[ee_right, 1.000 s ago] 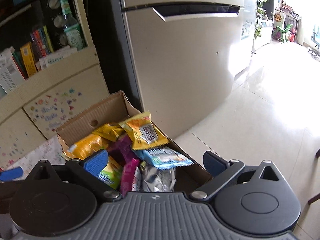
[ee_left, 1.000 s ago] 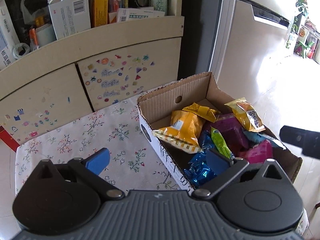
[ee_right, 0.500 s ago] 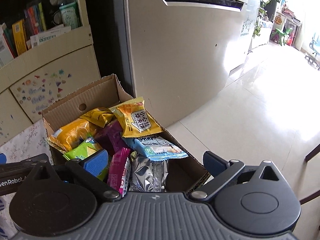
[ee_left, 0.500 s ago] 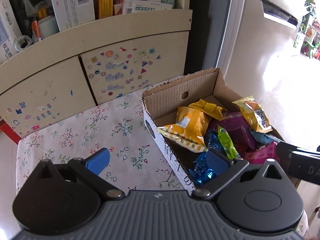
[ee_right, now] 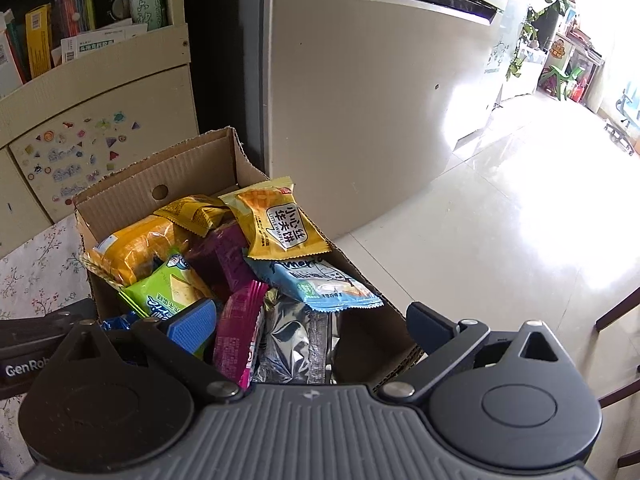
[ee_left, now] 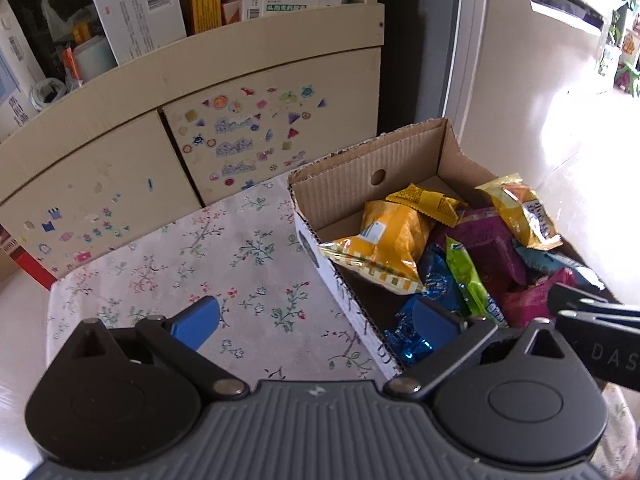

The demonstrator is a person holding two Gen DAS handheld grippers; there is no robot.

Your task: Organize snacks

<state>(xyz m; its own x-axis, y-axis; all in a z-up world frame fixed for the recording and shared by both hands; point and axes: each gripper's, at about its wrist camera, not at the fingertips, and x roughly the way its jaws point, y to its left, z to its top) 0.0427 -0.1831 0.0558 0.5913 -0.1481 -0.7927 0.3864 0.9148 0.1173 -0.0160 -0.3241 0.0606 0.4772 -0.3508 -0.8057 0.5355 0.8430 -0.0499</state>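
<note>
in the left wrist view, the left gripper (ee_left: 316,316) hangs with its jaws spread wide and nothing between them, straddling the near left wall of the cardboard box (ee_left: 340,184): one blue pad over the floral tablecloth (ee_left: 192,256), the other over a blue foil packet (ee_left: 408,344) inside. the snacks lie ahead and to the right of it, the orange bag (ee_left: 384,248) and green packet (ee_left: 468,280) with their long axes running roughly away from the gripper. this view alone shows the bare cloth to the left, a likely place to lay things out. in the right wrist view, the right gripper (ee_right: 312,324) is also wide open and empty, directly over the near end of the box, so it looks the nearer hand for a pick; the magenta packet (ee_right: 240,332) and silver packet (ee_right: 288,344) lie just ahead between its pads, lengthwise along the fingers. only here do the waffle packet (ee_right: 276,220) and pale blue packet (ee_right: 316,284) show their printed faces.
</note>
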